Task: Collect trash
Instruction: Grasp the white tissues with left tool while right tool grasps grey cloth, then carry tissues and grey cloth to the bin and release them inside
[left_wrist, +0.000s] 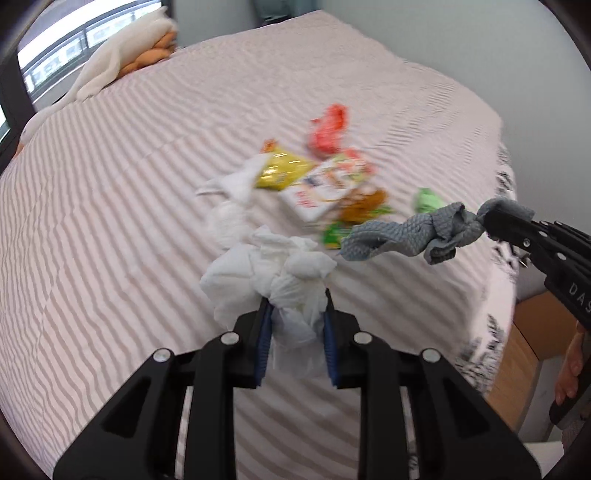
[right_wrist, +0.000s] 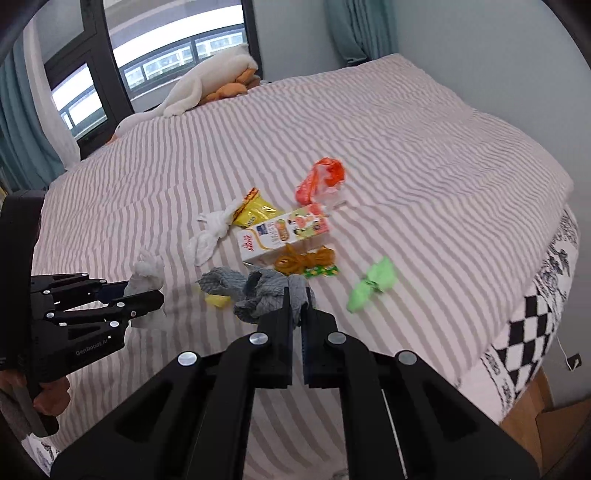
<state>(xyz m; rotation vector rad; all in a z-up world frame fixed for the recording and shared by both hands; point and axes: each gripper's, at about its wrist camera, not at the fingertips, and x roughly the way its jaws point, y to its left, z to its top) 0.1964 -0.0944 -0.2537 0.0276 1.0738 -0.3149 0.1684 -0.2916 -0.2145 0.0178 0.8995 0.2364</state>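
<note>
White tissue (left_wrist: 273, 273) fills left gripper (left_wrist: 297, 299) fingers, grey cloth (right_wrist: 258, 291) the right gripper (right_wrist: 295, 299), near bed (right_wrist: 461, 295) edge.

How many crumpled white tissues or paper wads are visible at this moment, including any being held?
2. One white tissue wad is clamped in the left gripper, lifted off the bed. The other white tissue lies on the striped bedspread beside the yellow snack packet. More could be hidden under other litter.

- Bedspread (right_wrist: 406, 155): pale pink and white stripes.
- Crumpled tissue (left_wrist: 273, 273): white.
- Knitted cloth (right_wrist: 266, 291): grey.
- Snack packet (right_wrist: 256, 212): yellow.
- Crumpled wrapper (right_wrist: 321, 179): orange-red.
- Paper scrap (right_wrist: 371, 284): bright green.
- Curtains (right_wrist: 354, 29): teal.
</note>
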